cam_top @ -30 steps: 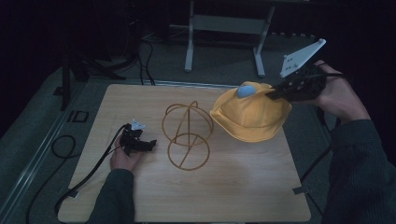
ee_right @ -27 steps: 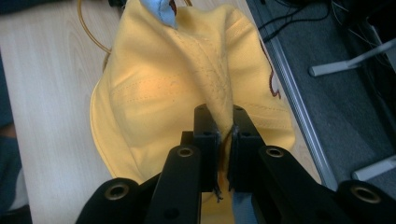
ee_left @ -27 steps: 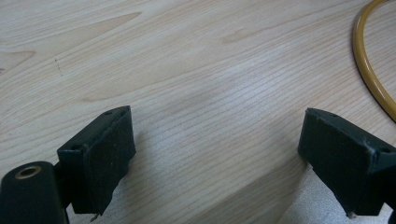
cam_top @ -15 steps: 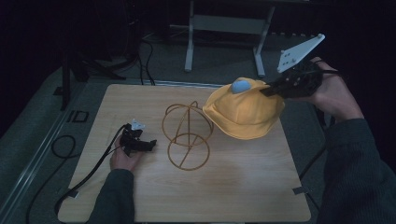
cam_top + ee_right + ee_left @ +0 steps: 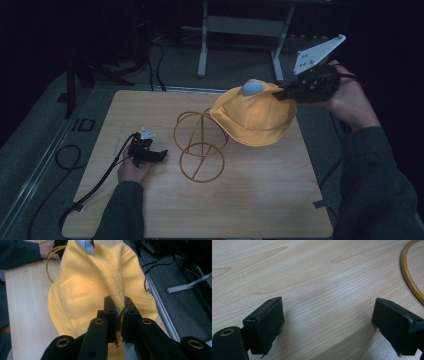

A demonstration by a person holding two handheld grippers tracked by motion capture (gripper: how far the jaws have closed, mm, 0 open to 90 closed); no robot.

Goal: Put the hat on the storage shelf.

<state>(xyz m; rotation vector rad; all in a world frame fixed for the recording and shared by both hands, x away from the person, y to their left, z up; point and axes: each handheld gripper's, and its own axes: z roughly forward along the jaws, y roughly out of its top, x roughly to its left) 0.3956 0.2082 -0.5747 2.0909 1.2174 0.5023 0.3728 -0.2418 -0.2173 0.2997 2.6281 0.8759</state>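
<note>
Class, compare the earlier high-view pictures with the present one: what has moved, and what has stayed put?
The right gripper, shut on the yellow hat, has carried it up and left toward the wire stand. The stand and the open left gripper, resting on the table, have stayed put.

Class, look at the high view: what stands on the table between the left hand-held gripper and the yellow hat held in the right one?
In the high view, the wire hat stand stands between the left hand-held gripper and the yellow hat.

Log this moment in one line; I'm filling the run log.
right gripper: shut on hat, lifted by stand | left gripper: open, low over table
</note>
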